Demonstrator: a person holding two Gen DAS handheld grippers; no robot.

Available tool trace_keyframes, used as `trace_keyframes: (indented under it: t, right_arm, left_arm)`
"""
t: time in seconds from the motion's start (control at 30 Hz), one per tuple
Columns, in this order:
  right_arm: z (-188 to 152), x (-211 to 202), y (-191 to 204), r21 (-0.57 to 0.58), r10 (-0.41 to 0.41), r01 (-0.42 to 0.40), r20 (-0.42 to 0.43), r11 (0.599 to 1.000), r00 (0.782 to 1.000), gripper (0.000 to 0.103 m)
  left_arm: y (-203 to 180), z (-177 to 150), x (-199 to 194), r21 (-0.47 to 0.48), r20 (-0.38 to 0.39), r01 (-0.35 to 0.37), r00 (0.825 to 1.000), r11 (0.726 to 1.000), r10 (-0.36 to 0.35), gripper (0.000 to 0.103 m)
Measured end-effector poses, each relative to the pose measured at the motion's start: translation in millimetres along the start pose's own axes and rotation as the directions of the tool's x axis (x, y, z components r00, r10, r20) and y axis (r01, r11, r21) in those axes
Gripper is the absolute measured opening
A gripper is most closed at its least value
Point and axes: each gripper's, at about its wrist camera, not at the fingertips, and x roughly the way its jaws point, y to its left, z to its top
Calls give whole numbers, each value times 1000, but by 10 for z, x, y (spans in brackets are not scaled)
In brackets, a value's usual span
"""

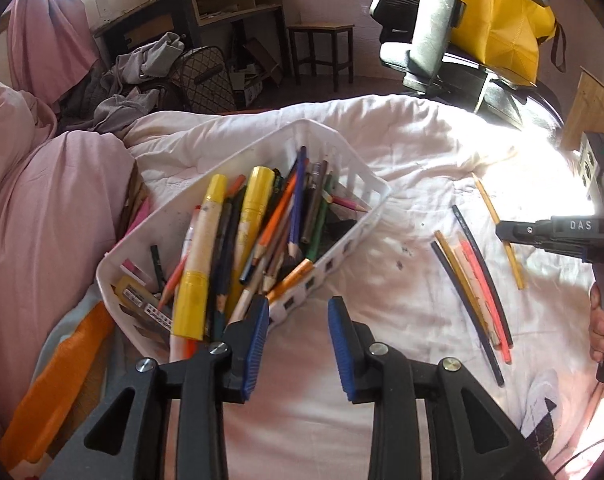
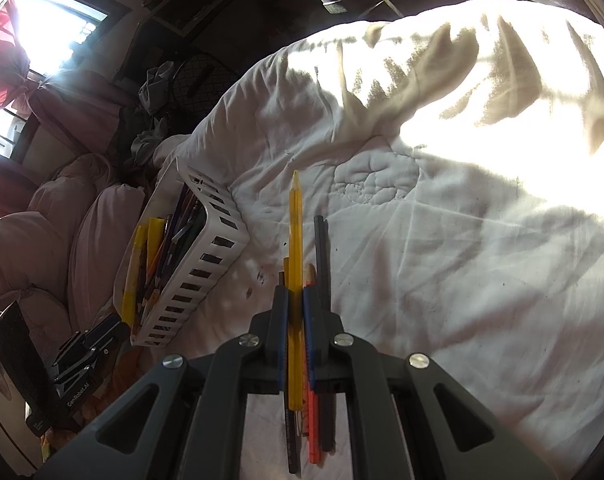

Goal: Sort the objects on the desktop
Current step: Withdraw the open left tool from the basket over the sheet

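Pencils (image 1: pixel 279 220) mostly filled the basket (image 1: pixel 376 204); several pencils still lay at three o'clock. Left gripper (image 1: pixel 297 344) stood part-open and empty, while the right gripper (image 2: pixel 295 320) clamped a yellow pencil (image 2: pixel 295 216), not yet binned.

A lived-in bedroom in a home: a rumpled white quilt (image 1: pixel 382 152) covers the bed, with pink pillows (image 1: pixel 41 200) bunched just beside it. Beyond the quilt's far edge stand a wooden desk (image 1: pixel 205 8) and a small stool (image 1: pixel 322 48) (clothes (image 1: pixel 141 68) heaped on the floor between), and a window (image 2: pixel 57 20) with a pink curtain (image 1: pixel 49 32).
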Motion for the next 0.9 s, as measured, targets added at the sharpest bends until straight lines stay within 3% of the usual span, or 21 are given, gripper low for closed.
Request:
trace_keyframes:
  t: [0.1, 0.2, 0.33, 0.47, 0.9]
  right_arm:
    - [0, 12, 20, -7, 3, -3, -6, 1000, 1000, 8]
    - [3, 22, 34, -11, 6, -6, -10, 1000, 1000, 8]
    - [9, 6, 35, -11, 11, -11, -6, 1000, 1000, 8]
    - [24, -5, 19, -4, 13, -13, -2, 1000, 1000, 8]
    - [-7, 43, 30, -31, -10, 10, -12, 999, 1000, 8]
  left_arm:
    - [-207, -133, 41, -56, -57, 44, 997, 997, -47, 39]
    - [-375, -324, 168, -137, -140, 117, 981, 984, -136, 39]
    - [-639, -512, 350, -106, -228, 123, 963, 987, -145, 39]
    - [-781, -558, 391, -60, -223, 115, 967, 992, -126, 39]
    - [-792, -571, 518, -100, -248, 135, 956, 986, -156, 39]
